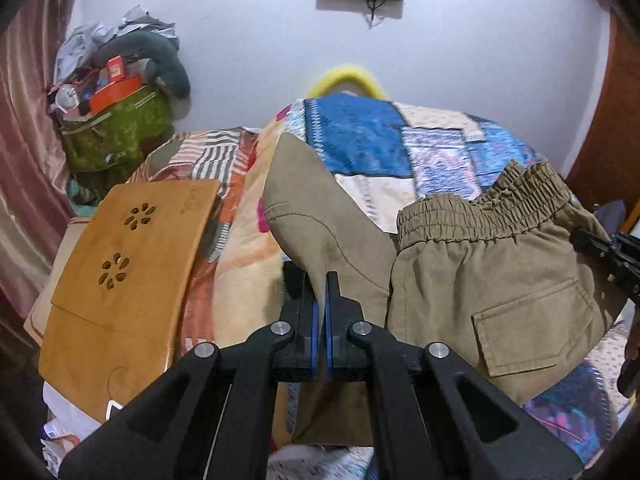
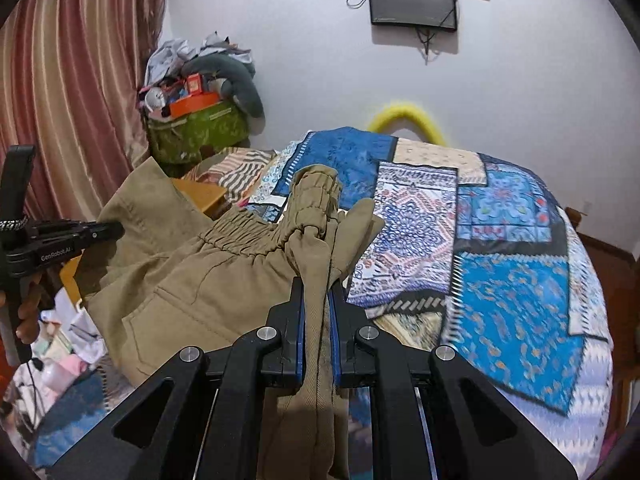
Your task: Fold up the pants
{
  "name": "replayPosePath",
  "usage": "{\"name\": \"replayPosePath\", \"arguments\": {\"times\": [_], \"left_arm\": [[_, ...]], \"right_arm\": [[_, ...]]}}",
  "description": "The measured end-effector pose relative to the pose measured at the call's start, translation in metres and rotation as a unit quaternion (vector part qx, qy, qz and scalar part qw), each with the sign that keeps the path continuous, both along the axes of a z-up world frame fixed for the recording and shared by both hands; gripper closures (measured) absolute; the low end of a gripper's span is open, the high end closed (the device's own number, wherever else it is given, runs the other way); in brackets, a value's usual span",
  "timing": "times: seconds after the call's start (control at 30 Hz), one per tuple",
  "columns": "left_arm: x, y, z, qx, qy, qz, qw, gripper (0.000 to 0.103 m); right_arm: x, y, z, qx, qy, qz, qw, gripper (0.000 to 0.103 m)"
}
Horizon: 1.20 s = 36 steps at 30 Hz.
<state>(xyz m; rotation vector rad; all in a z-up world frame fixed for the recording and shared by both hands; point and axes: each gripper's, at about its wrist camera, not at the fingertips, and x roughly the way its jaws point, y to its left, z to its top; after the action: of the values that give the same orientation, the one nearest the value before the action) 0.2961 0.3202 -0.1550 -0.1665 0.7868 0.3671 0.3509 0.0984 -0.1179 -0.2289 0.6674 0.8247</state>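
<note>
The khaki pants (image 1: 492, 280) with an elastic waistband and a back pocket hang lifted above the bed. My left gripper (image 1: 320, 280) is shut on a fold of the pants' cloth, with a leg end standing up past the fingertips. My right gripper (image 2: 318, 284) is shut on bunched khaki cloth by the waistband (image 2: 240, 232). In the left wrist view the right gripper (image 1: 600, 252) shows at the right edge against the pants. In the right wrist view the left gripper (image 2: 60, 236) shows at the left edge, held by a hand.
A patchwork blue quilt (image 2: 512, 288) covers the bed. A wooden lap tray (image 1: 128, 264) lies on the bed's left side. A green bag piled with clutter (image 1: 116, 128) stands by the curtain (image 2: 72, 80). A screen (image 2: 412, 0) hangs on the wall.
</note>
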Motion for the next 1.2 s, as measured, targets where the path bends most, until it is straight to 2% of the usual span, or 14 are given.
{"name": "replayPosePath", "arguments": {"times": [0.07,0.23,0.4,0.5,0.53,0.67,0.77,0.87,0.97,1.2], "left_arm": [[0.009,0.006,-0.015,0.006,0.008,0.005,0.9999,0.101],[0.024,0.019,-0.067,-0.009,0.036,0.009,0.9993,0.101],[0.028,0.024,-0.13,-0.044,0.109,0.007,0.9931,0.1],[0.025,0.028,-0.153,-0.058,0.141,0.008,0.9883,0.093],[0.022,0.028,-0.156,-0.059,0.14,0.009,0.9883,0.091],[0.011,0.027,-0.148,-0.059,0.139,0.011,0.9885,0.085],[0.001,0.025,-0.139,-0.064,0.145,0.007,0.9874,0.085],[-0.013,0.018,-0.118,-0.063,0.13,0.005,0.9895,0.085],[-0.031,0.003,-0.084,-0.06,0.099,-0.004,0.9933,0.08],[-0.069,-0.04,-0.002,-0.04,0.018,-0.02,0.9988,0.079]], "right_arm": [[0.006,0.007,-0.01,-0.004,0.005,0.0,1.0,0.094],[0.023,0.026,-0.053,-0.041,0.03,-0.007,0.999,0.094],[0.03,0.019,-0.093,-0.082,0.077,-0.015,0.993,0.094],[0.034,0.01,-0.1,-0.089,0.112,-0.021,0.99,0.092],[0.034,0.009,-0.1,-0.096,0.117,-0.02,0.988,0.091],[0.032,0.007,-0.099,-0.126,0.126,-0.014,0.984,0.084],[0.024,-0.001,-0.089,-0.118,0.131,-0.016,0.984,0.081],[0.013,-0.009,-0.076,-0.103,0.127,-0.013,0.986,0.078],[-0.008,-0.02,-0.053,-0.071,0.104,-0.012,0.992,0.068],[-0.078,-0.049,0.018,0.026,0.041,0.003,0.999,0.066]]}}
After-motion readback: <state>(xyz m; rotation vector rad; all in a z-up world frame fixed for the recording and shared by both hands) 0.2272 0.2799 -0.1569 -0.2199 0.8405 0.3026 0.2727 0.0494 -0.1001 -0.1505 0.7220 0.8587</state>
